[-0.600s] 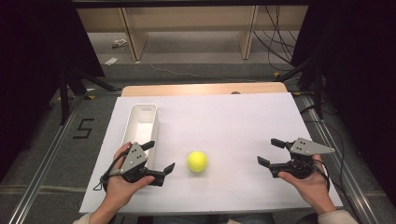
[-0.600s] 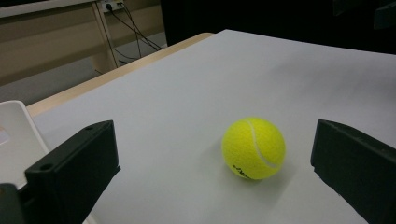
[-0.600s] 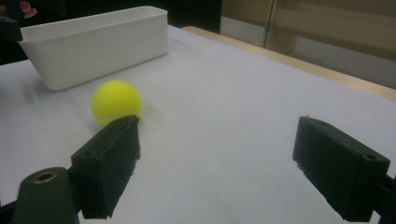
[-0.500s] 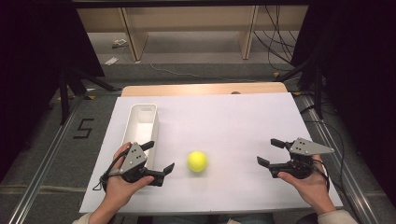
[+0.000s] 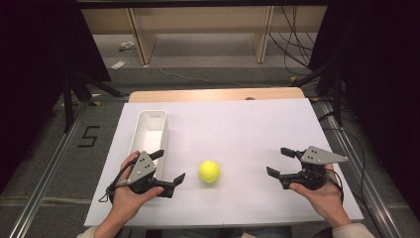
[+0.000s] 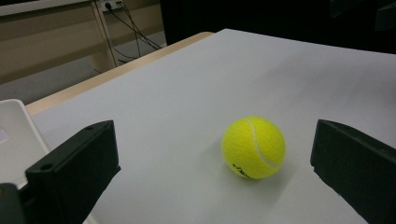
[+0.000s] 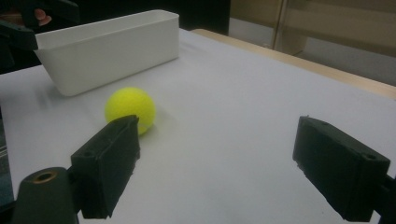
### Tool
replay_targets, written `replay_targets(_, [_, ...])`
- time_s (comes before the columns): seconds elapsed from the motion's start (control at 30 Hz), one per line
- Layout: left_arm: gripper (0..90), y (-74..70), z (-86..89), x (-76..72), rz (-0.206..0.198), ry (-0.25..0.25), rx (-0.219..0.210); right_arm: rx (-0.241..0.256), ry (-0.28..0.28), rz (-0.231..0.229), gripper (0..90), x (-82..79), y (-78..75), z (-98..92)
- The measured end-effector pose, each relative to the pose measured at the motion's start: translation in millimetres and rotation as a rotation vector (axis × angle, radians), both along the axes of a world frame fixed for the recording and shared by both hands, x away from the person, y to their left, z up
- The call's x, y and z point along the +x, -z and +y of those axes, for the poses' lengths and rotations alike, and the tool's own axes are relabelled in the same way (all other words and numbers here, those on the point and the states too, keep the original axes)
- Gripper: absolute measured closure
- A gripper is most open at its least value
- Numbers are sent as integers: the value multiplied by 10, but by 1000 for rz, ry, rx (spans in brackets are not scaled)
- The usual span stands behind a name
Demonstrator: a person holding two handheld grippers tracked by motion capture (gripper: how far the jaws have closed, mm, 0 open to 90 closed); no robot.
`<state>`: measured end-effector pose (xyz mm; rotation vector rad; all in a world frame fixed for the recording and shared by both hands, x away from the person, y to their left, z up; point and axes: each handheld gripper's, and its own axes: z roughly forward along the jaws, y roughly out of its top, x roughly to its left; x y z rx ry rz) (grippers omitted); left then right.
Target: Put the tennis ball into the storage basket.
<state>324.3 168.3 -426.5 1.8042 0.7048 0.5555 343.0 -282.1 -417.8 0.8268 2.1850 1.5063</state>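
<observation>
White table [image 5: 247,129] — tennis ball [image 5: 209,171], bin [image 5: 148,130]; dark room.

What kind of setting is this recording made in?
Probably a lab data-collection station: a white-covered table between dark curtains, cables on the floor, handheld left gripper and right gripper flanking a tennis ball.

A tennis ball [image 5: 209,171] lay on the table [image 5: 237,129], near its front edge and roughly midway between the two tools. The left tool [image 5: 168,168] sat just left of the ball, the right tool [image 5: 280,162] well apart on the ball's right. A bin [image 5: 148,130] stood on the table's left part, behind the left tool and running away from the person. Shelving [image 5: 198,25] stood on the floor beyond the table's far edge.
</observation>
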Motion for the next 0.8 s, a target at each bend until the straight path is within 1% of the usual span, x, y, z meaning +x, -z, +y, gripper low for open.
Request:
replay_targets(0.1, [5,2,-5,7,0,3,-1,-5,-19,3,153,25,16,66])
replay_targets(0.17, [5,2,-6,6,1,3,-3,-7,-22,1,153,33,18,81])
replay_targets(0.2, [5,2,-5,8,0,3,-2,-3,-24,11,153,38,23,116])
replay_targets(0.4, [6,-3,-4,0,-3,3,-3,-11,-45,6,153,41,30,196])
replay_targets(0.6, [5,-5,-8,-4,-5,8,-3,-16,-65,11,153,69,48,292])
replay_targets(0.8, [5,-8,-3,-6,-4,6,-5,-33,-84,13,154,95,63,386])
